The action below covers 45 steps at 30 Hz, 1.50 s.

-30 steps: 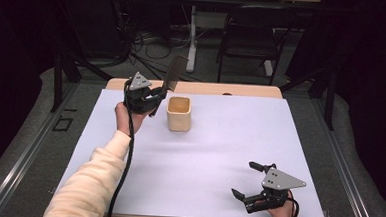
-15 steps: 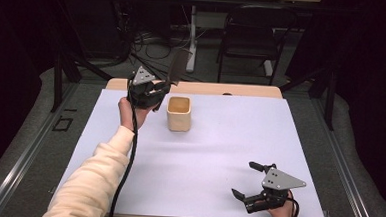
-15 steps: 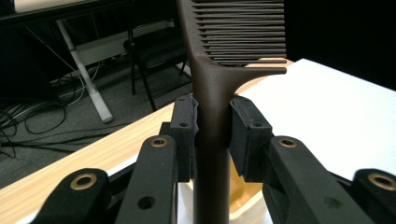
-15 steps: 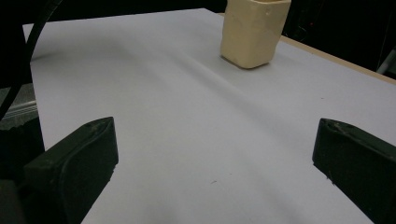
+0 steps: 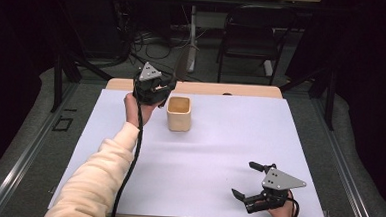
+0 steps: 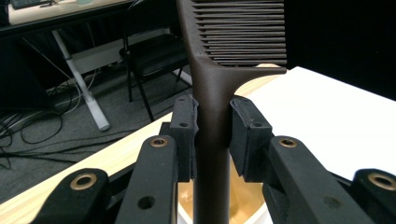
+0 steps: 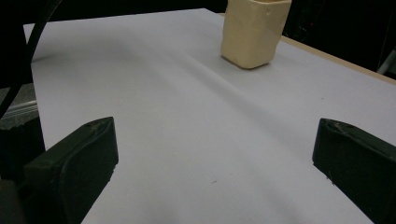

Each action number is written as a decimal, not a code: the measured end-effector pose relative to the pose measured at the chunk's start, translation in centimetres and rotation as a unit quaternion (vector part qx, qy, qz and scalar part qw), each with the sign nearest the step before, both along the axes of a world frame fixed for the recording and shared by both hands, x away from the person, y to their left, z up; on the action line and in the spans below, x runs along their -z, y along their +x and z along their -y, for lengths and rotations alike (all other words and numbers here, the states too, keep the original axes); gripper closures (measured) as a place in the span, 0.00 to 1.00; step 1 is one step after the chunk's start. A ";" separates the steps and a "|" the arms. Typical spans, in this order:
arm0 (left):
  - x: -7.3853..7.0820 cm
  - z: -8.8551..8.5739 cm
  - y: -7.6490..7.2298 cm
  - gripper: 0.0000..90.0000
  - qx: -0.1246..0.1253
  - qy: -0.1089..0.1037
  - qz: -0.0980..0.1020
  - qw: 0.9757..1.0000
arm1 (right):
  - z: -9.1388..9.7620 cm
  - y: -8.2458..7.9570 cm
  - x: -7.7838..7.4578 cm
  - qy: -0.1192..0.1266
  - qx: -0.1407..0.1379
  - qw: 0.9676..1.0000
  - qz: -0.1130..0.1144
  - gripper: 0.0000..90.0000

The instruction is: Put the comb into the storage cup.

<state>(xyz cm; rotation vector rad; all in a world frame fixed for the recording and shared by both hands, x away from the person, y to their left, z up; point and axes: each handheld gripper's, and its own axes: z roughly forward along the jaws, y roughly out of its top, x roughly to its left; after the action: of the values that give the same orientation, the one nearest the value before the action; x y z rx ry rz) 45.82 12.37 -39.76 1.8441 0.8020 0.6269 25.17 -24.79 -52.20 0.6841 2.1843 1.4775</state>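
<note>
- Readable text, labels, brands, numbers, signs: none found in any view
- Cream cup point(image 5: 179, 113), centre of the high view: plain walls, no print or label
- Dark comb point(image 6: 219, 56), upper centre of the left gripper view: no brand mark legible on handle or teeth
- White table cover point(image 5: 218, 155): blank, no markings
- Grey plates atop the grippers: screw holes, no lettering that can be made out
</note>
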 end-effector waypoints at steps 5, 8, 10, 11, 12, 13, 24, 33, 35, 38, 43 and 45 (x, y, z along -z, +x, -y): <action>-0.2 0.4 0.1 0.80 0.003 -0.002 0.005 1.000 | 0.0 0.0 0.0 0.001 0.000 1.000 -0.001 0.00; -0.1 0.6 0.2 0.80 0.002 -0.004 0.006 1.000 | 0.0 0.0 0.0 0.001 0.000 1.000 -0.001 0.00; 0.0 0.6 0.3 0.80 0.004 -0.004 0.006 1.000 | 0.0 0.0 0.0 0.001 0.000 1.000 0.000 0.00; 0.1 0.7 0.4 0.80 0.004 -0.008 0.006 1.000 | 0.0 0.0 0.0 0.000 0.001 1.000 0.000 0.00; 0.2 0.8 0.5 0.80 0.005 -0.009 0.006 1.000 | 0.0 0.0 0.0 0.000 0.000 1.000 0.000 0.00; 0.3 0.8 0.5 0.80 0.005 -0.009 0.006 1.000 | 0.0 0.0 0.0 0.000 0.000 1.000 0.000 0.00; 1.3 1.8 1.1 0.80 0.009 -0.024 0.008 1.000 | 0.0 0.0 0.0 -0.002 -0.001 1.000 0.000 0.00; 2.1 2.1 1.7 0.80 0.006 -0.038 0.009 0.999 | 0.0 0.0 0.0 0.000 -0.001 1.000 0.000 0.00; 2.3 2.0 1.8 0.80 0.006 -0.047 0.009 0.999 | 0.0 0.0 0.0 0.000 -0.001 1.000 0.000 0.00; 2.6 1.9 2.0 0.80 0.003 -0.051 0.008 0.999 | 0.0 0.0 0.0 -0.001 -0.001 1.000 0.001 0.00; 3.3 2.0 2.2 0.80 -0.001 -0.053 0.011 0.999 | 0.0 0.0 0.0 -0.001 -0.001 1.000 0.000 0.00; 3.5 2.0 2.3 0.80 -0.004 -0.056 0.008 0.998 | 0.0 0.0 0.0 0.000 -0.001 1.000 -0.001 0.00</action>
<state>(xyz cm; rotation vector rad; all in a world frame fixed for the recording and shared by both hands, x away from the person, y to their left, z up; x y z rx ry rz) 48.13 10.35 -43.29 1.7322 0.8171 0.5887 25.13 -24.77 -52.21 0.6830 2.1864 1.4781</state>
